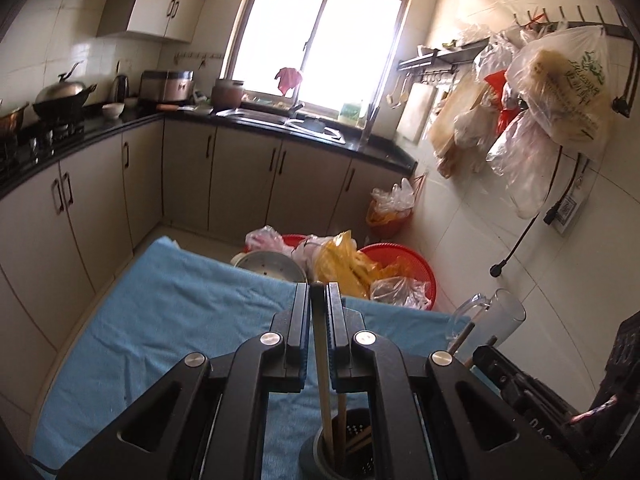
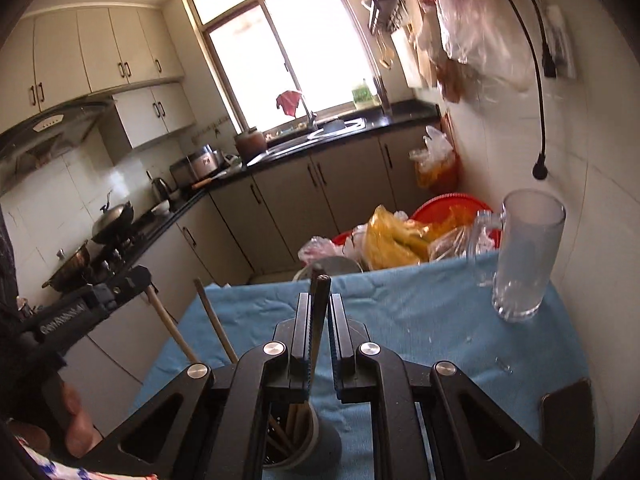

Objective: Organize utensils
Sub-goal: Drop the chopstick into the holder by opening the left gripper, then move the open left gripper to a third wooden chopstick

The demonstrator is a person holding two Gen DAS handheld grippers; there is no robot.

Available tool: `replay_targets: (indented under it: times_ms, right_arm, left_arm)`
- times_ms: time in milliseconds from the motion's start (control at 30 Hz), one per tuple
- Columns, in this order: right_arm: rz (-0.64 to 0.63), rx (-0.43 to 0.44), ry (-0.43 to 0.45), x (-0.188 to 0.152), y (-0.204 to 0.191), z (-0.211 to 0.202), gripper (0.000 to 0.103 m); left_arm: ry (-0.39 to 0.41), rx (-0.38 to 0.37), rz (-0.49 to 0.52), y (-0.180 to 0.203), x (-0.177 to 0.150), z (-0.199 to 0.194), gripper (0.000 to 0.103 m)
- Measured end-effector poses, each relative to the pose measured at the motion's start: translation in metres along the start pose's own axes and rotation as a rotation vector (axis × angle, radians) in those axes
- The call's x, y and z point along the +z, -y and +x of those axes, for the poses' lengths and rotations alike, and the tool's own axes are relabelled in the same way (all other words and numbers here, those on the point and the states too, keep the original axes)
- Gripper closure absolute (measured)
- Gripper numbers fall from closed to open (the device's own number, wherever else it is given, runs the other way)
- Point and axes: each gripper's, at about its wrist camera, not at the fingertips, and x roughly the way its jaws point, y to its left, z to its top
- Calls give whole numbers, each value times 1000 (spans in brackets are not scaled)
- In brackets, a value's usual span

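My left gripper [image 1: 319, 292] is shut on a wooden chopstick [image 1: 321, 356] that runs down between the fingers into a grey utensil holder [image 1: 344, 456] with other sticks in it. My right gripper [image 2: 319, 300] is shut on a dark utensil handle [image 2: 318, 304] that leans left and reaches down toward the same holder [image 2: 304, 440]. Both grippers hover just above the holder, over the blue cloth [image 1: 168, 312]. The left gripper's body [image 2: 92, 304] shows at the left of the right wrist view, with two wooden sticks [image 2: 214, 320] beside it.
A clear glass mug [image 2: 524, 256] stands at the cloth's far right corner, also in the left wrist view [image 1: 488, 316]. Red basins with plastic bags [image 1: 380, 268] sit beyond the table's far edge. A white tiled wall runs close on the right. A dark object [image 2: 568, 412] lies near right.
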Motion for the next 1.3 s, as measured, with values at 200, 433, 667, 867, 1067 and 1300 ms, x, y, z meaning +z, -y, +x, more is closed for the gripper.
replay_targets:
  times_ms: [200, 433, 667, 867, 1067, 1300]
  right_arm:
    - [-3, -13, 16, -4, 0, -21, 70]
    - [-50, -15, -91, -63, 0, -59, 63]
    - [-67, 69, -379, -183, 7, -50, 76]
    - [-71, 108, -435, -226, -4, -50, 77]
    - [-153, 84, -445, -241, -20, -51, 77]
    - [-181, 50, -434, -242, -29, -50, 79]
  left_arm:
    - [25, 8, -35, -11, -4, -37, 64]
    - [19, 42, 24, -26, -43, -94, 53]
    - [-215, 30, 100, -53, -141, -84, 52]
    - [-414, -15, 192, -47, -203, -48, 68]
    - [-489, -39, 284, -31, -234, -38, 80]
    - [-469, -19, 327, -24, -237, -42, 87]
